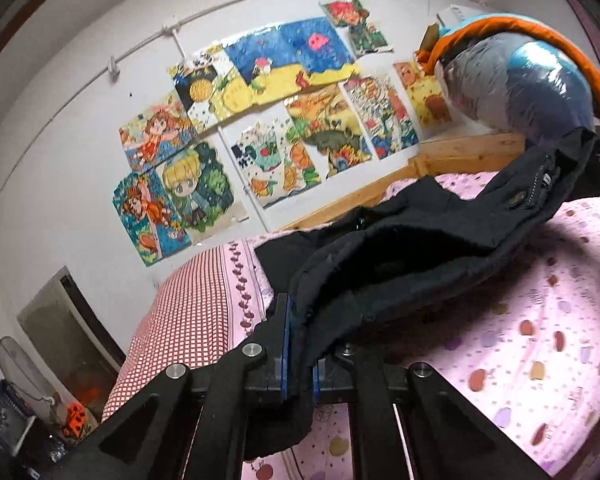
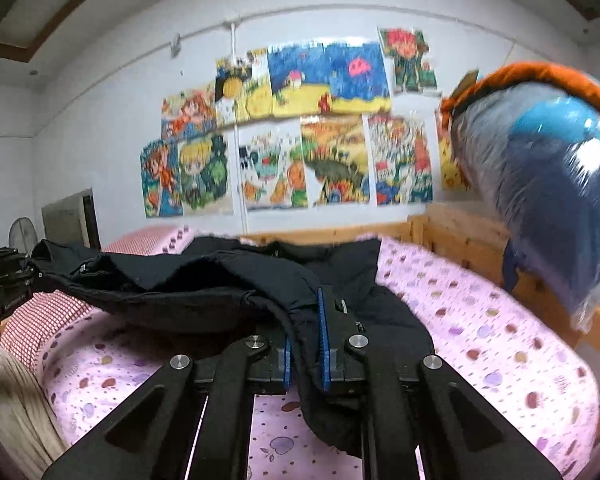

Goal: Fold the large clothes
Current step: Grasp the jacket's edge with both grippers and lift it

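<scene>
Left gripper (image 1: 300, 344) is clamped on an edge of the black garment (image 1: 400, 248); right gripper (image 2: 306, 344) is likewise closed on another edge of it, cloth pinched between the blue pads (image 2: 322, 320). Garment is held lifted and stretched between the two, part still resting on the pink bed sheet (image 1: 540, 320), likely so it can be spread flat before a fold is made. Bed is set against a wooden frame (image 2: 452, 232), which limits room behind. A plastic-wrapped bundle (image 2: 548, 184) sits on the frame at right. Zipper and snap (image 1: 540, 184) are seen near the far held edge, so that is judged the front opening.
</scene>
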`<state>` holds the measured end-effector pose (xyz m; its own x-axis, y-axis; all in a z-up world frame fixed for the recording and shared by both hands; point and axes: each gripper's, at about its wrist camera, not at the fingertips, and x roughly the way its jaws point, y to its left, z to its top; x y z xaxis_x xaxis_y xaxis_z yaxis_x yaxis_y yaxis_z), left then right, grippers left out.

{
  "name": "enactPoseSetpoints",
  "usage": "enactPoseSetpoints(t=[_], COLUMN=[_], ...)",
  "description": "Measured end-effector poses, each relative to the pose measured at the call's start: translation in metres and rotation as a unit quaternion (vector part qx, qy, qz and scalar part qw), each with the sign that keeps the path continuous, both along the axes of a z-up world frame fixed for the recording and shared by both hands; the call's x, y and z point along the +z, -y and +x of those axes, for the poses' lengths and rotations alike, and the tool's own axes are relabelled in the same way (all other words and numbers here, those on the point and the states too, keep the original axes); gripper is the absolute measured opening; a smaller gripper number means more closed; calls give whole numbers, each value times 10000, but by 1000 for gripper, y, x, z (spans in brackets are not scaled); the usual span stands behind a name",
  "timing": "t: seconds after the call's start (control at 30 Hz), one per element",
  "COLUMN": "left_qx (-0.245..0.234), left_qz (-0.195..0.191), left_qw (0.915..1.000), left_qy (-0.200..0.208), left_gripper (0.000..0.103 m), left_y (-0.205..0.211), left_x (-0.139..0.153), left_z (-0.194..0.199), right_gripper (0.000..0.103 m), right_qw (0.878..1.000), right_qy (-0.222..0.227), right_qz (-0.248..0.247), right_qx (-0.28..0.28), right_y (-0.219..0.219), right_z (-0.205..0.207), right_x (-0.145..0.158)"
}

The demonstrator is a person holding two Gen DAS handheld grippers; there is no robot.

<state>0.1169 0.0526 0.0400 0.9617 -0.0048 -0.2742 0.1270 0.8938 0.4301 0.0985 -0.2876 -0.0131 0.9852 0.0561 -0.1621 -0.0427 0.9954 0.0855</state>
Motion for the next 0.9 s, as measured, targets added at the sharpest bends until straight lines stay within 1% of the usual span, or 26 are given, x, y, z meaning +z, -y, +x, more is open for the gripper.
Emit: enactPoseSetpoints(t=[0.1, 0.23, 0.33, 0.37, 0.5, 0.67, 0.8, 0.87, 0.9], left_qx=[-67, -101, -86, -97, -102, -37, 54, 123, 138], left_qz=[-35, -147, -191, -220, -262, -370, -357, -394, -434], left_qw=[9999, 9993, 9986, 9984, 9979, 9971, 9976, 9979, 9978], left_qy=[110, 323, 485, 518, 592, 658, 591, 497, 471], left_gripper=[7, 7, 7, 7, 7, 7, 7, 7, 8], left_y=[0, -2, -3, -3, -2, 2, 9, 12, 13], left_x=[12, 31, 43, 46, 52, 64, 71, 70, 68], left_z=[-20, -43, -50, -49, -27, 8, 50, 70, 78], right_gripper=[9, 9, 9, 9, 9, 9, 9, 9, 9], right_qw=[9998, 9984, 9967, 9956, 9947, 9944, 9928, 9941, 9955], right_qy=[207, 549, 782, 863, 905, 894, 844, 750, 662], right_qz=[27, -88, -233, -358, -479, -566, -831, -776, -671], right_qx=[-18, -34, -23, -42, -75, -81, -149, -128, -109], right_y=[1, -4, -10, -13, -17, -17, -18, -16, -13], right_z=[-19, -47, -62, -64, -58, -30, 9, 29, 40], right_x=[12, 33, 48, 54, 64, 79, 96, 100, 101])
